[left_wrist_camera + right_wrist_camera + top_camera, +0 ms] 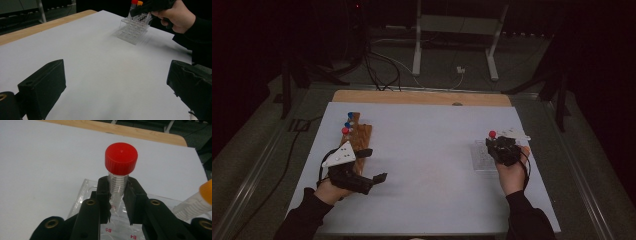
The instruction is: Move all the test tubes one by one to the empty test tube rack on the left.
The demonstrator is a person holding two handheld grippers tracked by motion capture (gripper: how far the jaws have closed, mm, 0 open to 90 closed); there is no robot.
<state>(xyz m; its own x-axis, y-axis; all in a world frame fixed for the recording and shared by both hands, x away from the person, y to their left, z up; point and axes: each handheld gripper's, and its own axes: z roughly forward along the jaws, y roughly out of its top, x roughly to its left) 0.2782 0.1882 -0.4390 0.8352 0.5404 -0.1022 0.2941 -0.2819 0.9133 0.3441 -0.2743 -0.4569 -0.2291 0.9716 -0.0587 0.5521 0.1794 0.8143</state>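
My right gripper (118, 189) is shut on a clear graduated tube with a red cap (121, 158). It holds the tube upright over a clear plastic rack (82, 195) with labelled holes. An orange-capped tube (200, 197) leans at the right edge of that view. In the high view the right gripper (500, 148) and the red-capped tube (492, 134) are over the clear rack (481, 156) at the right of the white mat. My left gripper (373, 165) stands open beside a wooden rack (361, 134) that holds blue- and red-capped tubes. In the left gripper view, nothing lies between its jaws (115, 82).
The white mat (427, 150) covers a wooden table whose far edge (422, 96) shows. In the left gripper view the other hand (176, 16) is over the clear rack (133, 28). Beyond the table are cables and a metal stand (457, 30) on the floor.
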